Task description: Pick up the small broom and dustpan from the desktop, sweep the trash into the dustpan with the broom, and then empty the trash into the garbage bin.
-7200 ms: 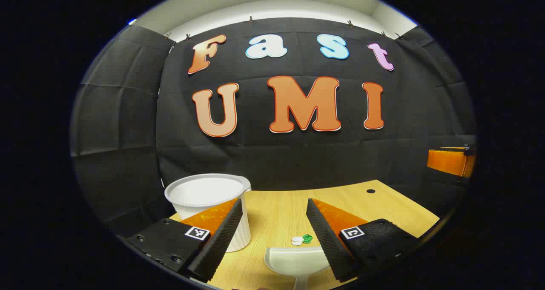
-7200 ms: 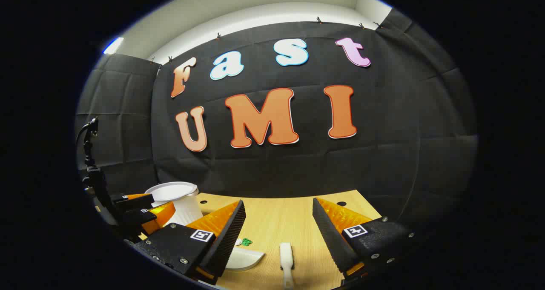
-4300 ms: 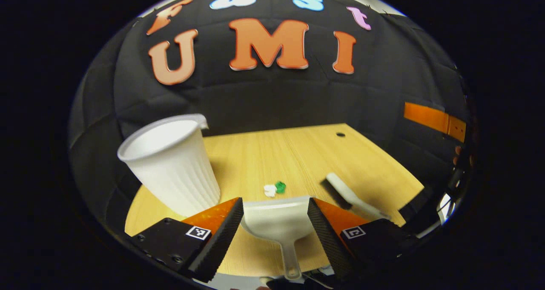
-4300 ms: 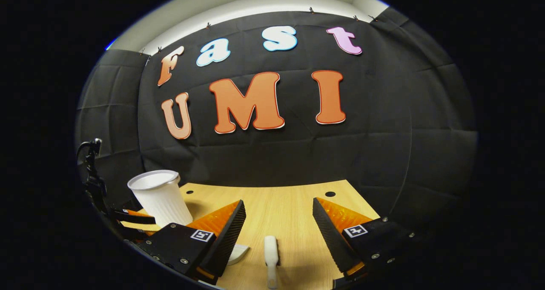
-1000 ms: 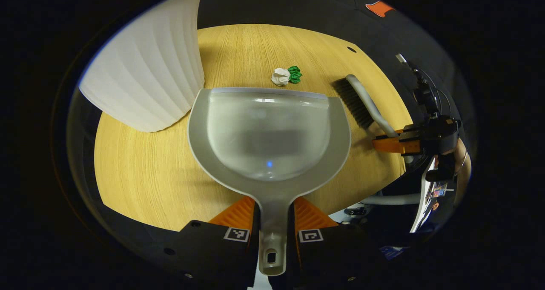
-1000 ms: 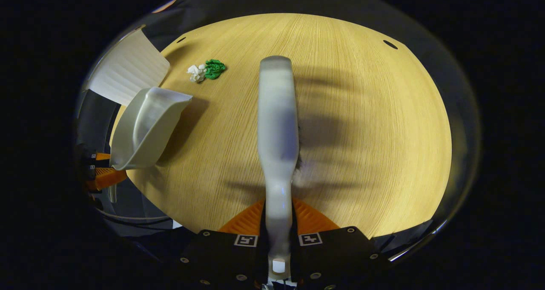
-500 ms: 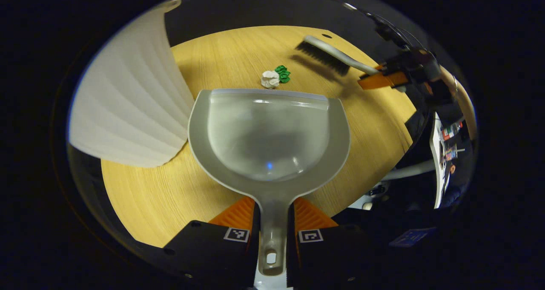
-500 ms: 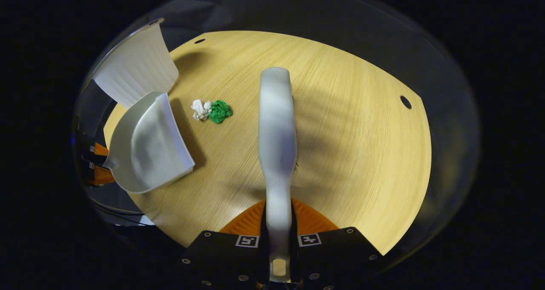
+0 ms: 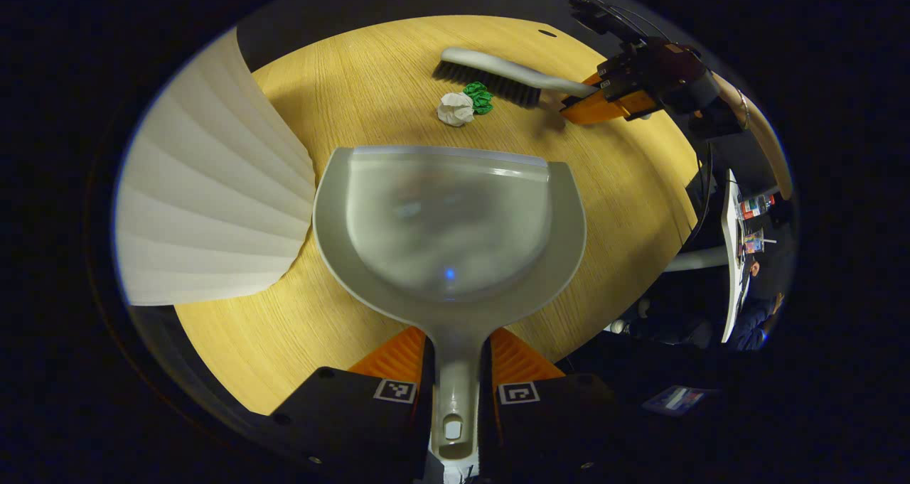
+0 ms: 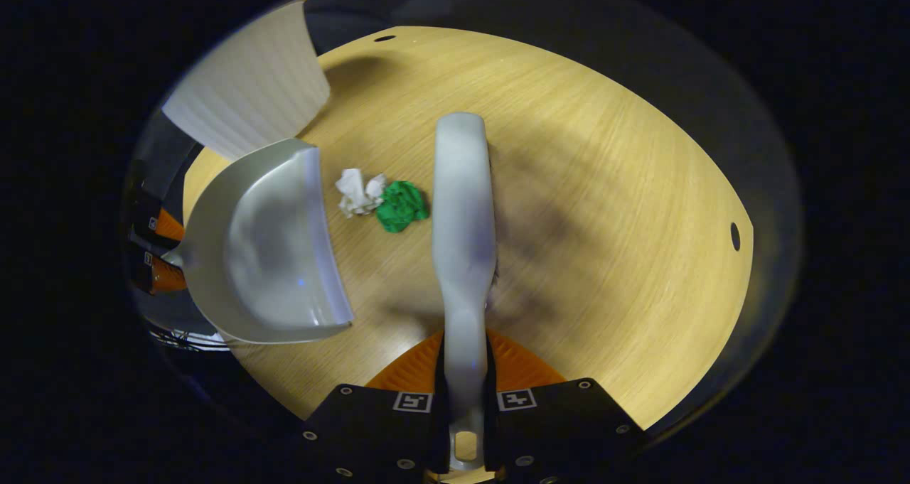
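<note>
Currently your bench (image 9: 341,100) is a light wood top, and the largest thing on it is the white ribbed garbage bin (image 9: 206,221), standing at its left side just beside the dustpan (image 9: 448,221).

Your left gripper (image 9: 455,370) is clamped on the dustpan's handle, both fingers pressing it. Pan extends straight ahead of the gripper, open lip facing away toward the trash. In the right gripper view the dustpan (image 10: 263,249) sits left of the broom, mouth turned toward the trash, with the bin (image 10: 249,93) behind it.

Your right gripper (image 10: 466,370) is closed on the broom (image 10: 462,214) handle, both fingers on it. Broom head runs straight out ahead of the gripper over the bench (image 10: 604,221). From the left gripper view the broom (image 9: 490,75) lies on the far side of the trash, bristles down, right gripper (image 9: 604,104) at its handle end.

Trash is two crumpled bits: a white wad (image 9: 455,109) and a green wad (image 9: 480,97), touching each other. They lie between the dustpan lip and the broom bristles, a short gap from the lip. In the right gripper view the green wad (image 10: 402,205) is right against the broom head's left side, white wad (image 10: 359,191) next to it toward the pan.
</note>
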`<state>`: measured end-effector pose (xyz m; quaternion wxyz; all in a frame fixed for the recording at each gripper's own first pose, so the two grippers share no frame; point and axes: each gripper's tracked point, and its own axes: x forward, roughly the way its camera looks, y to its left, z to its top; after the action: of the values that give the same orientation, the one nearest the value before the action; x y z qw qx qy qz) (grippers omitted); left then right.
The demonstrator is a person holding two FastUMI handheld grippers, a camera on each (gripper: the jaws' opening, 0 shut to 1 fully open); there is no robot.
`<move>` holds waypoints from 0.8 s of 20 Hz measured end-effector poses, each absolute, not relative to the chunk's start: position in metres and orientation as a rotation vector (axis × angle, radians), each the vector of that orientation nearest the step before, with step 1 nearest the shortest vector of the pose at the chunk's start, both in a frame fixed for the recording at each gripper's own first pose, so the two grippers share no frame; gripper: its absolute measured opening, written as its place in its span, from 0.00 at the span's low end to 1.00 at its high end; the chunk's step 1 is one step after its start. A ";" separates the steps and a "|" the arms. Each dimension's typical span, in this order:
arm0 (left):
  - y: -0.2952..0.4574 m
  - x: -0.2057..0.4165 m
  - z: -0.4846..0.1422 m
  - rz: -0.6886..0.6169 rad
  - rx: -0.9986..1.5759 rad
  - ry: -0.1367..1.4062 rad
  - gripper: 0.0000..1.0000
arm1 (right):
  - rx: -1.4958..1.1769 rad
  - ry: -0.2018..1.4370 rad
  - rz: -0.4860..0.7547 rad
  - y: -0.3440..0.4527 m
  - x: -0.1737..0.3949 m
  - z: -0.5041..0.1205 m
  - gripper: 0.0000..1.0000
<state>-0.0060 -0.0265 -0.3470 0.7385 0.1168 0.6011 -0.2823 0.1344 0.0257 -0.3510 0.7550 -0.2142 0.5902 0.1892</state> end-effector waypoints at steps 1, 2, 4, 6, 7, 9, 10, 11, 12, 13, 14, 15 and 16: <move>-0.026 -0.006 -0.346 -0.621 0.259 1.320 0.28 | -0.489 1.294 0.453 0.031 0.128 -0.351 0.18; -0.026 -0.005 -0.347 -0.622 0.255 1.317 0.28 | -0.513 1.301 0.486 0.038 0.121 -0.350 0.18; -0.027 -0.005 -0.346 -0.624 0.257 1.317 0.28 | -0.525 1.310 0.544 0.056 0.110 -0.345 0.19; -0.025 -0.008 -0.348 -0.623 0.255 1.316 0.28 | -0.544 1.316 0.603 0.070 0.101 -0.341 0.18; -0.025 -0.009 -0.349 -0.622 0.255 1.317 0.28 | -0.561 1.318 0.634 0.074 0.092 -0.343 0.18; -0.026 -0.010 -0.351 -0.621 0.253 1.315 0.28 | -0.579 1.312 0.678 0.073 0.084 -0.345 0.18; -0.026 -0.009 -0.351 -0.618 0.249 1.313 0.28 | -0.566 1.309 0.688 0.073 0.087 -0.344 0.18; -0.027 -0.006 -0.347 -0.615 0.246 1.312 0.28 | -0.559 1.306 0.668 0.071 0.093 -0.343 0.18; -0.027 -0.007 -0.348 -0.613 0.243 1.305 0.28 | -0.556 1.299 0.622 0.066 0.098 -0.343 0.18; -0.029 -0.007 -0.348 -0.612 0.243 1.295 0.28 | -0.535 1.297 0.570 0.060 0.101 -0.343 0.18; -0.030 -0.006 -0.349 -0.611 0.243 1.289 0.28 | -0.504 1.303 0.519 0.052 0.100 -0.343 0.18; -0.032 -0.005 -0.348 -0.612 0.244 1.277 0.28 | -0.477 1.306 0.466 0.040 0.100 -0.343 0.18; -0.031 -0.008 -0.345 -0.618 0.251 1.271 0.28 | -0.452 1.308 0.416 0.030 0.099 -0.344 0.18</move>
<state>-0.0078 -0.0305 -0.3446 0.7532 0.1149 0.5825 -0.2831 0.0985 0.0298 -0.3440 0.7503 -0.2066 0.5984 0.1903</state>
